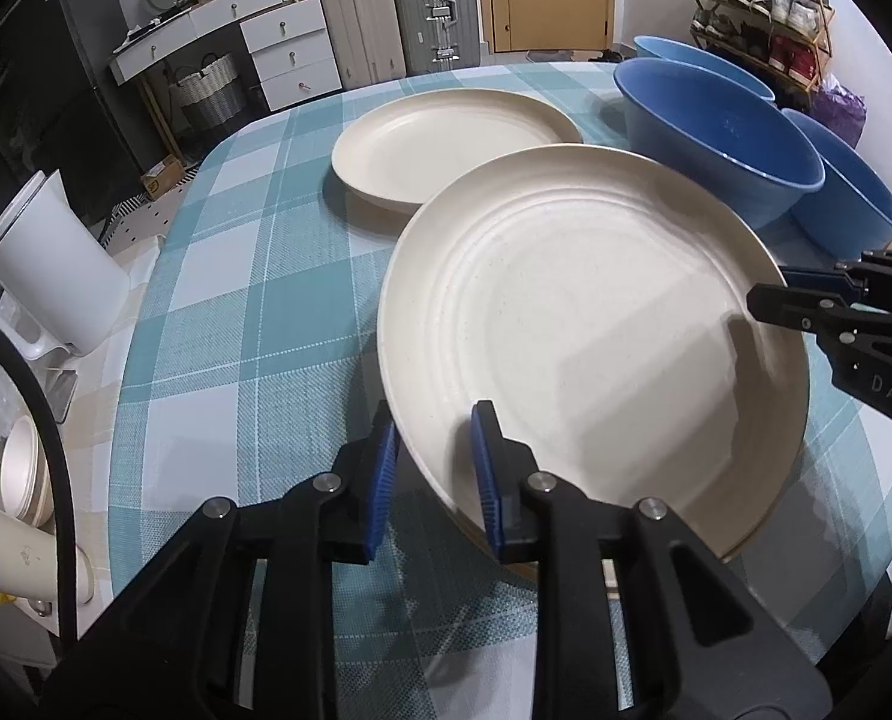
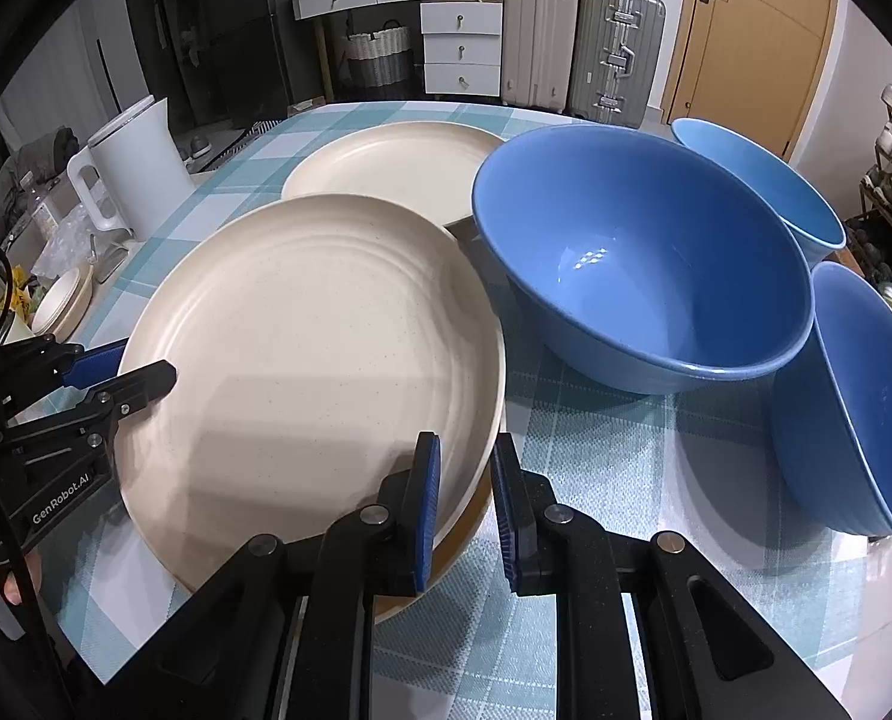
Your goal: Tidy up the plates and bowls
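Blue-padded left gripper (image 1: 435, 468) sits lowest in the left wrist view, its jaws narrowed on the near rim of the large cream plate (image 1: 595, 330), one pad outside the rim, one inside; it appears to pinch the rim. Right gripper (image 2: 465, 501) straddles the opposite rim of the same plate (image 2: 308, 348) in the right wrist view, jaws nearly closed on the rim, one pad on each side. Each gripper also shows at the edge of the other's view, clamped to the plate edge. Plate sits tilted above the teal checked tablecloth (image 1: 236, 312), with a second rim visible just beneath its near edge.

Second cream plate (image 1: 451, 144) lies flat on the cloth behind it, partly overlapped. Three blue bowls (image 2: 643, 252) stand to the right, close together.

Right wrist view alone shows all three bowl interiors, a wooden door (image 2: 757, 36) and fingertips of a hand (image 2: 2, 576) at the lower left. Left wrist view alone shows a shoe rack (image 1: 763, 12) and paper cups (image 1: 8, 546) by the table. White kettle (image 1: 56, 264) shows in both.
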The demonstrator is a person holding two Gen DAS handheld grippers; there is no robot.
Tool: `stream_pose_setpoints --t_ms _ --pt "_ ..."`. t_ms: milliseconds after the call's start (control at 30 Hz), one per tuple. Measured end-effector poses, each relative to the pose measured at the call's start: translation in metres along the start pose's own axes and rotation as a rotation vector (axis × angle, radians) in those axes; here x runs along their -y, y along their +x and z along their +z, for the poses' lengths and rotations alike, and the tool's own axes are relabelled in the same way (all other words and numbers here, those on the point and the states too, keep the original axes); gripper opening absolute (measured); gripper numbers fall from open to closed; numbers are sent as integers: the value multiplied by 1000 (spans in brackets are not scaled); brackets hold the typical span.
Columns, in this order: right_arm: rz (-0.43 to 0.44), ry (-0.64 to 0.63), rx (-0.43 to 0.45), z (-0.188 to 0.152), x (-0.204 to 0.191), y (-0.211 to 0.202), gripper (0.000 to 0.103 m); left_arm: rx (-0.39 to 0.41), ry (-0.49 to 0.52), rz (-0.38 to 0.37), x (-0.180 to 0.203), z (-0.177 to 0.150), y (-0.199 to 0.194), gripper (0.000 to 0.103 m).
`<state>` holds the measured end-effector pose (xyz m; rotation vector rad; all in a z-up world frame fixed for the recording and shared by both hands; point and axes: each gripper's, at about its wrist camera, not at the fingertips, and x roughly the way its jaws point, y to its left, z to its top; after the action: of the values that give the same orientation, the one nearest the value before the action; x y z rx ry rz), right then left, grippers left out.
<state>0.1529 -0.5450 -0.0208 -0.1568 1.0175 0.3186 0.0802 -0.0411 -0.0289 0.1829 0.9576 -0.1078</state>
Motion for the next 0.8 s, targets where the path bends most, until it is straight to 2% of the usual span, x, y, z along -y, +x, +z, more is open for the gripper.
stream_pose_setpoints --t_ms 500,700,800 --pt "3 -4 -10 -2 3 1 24 -32 67 56 11 -5 10 25" --pt "7 -3 -10 -2 4 2 27 -34 62 45 11 -5 9 26" --pt "7 -2 -7 -3 4 1 28 -39 46 20 9 -5 10 32"
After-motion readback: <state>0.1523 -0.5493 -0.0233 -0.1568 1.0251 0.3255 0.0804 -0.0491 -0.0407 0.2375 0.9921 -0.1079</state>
